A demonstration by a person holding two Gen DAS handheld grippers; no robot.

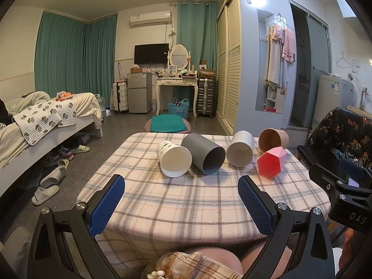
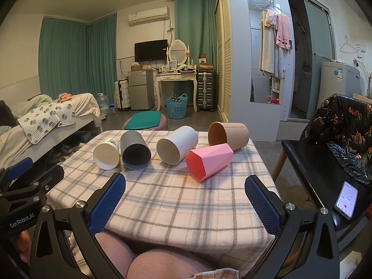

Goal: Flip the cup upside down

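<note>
Both grippers idle over the near edge of the table [image 1: 186, 204]. Left gripper [image 1: 181, 200]: fingers [image 1: 108, 204] spread wide, nothing between them. Right gripper [image 2: 184, 203]: fingers [image 2: 261, 205] equally wide, also empty.

Five cups lie on their sides in a row across the far half of the plaid cloth, mouths facing me. Left to right:
- white paper cup [image 1: 173, 159] with a green print, touching the next one
- grey cup [image 1: 204, 153]
- white cup [image 1: 240, 148], apart from the grey one
- pink faceted cup [image 1: 270, 162], nearest the right edge of the table
- brown paper cup [image 1: 273, 139], just behind the pink one and in contact with it

All five sit well ahead of my fingertips; neither gripper touches any cup. Phone [image 2: 346, 199] with its screen lit lies on the black chair [image 2: 309, 162] to the right of the table.
</note>
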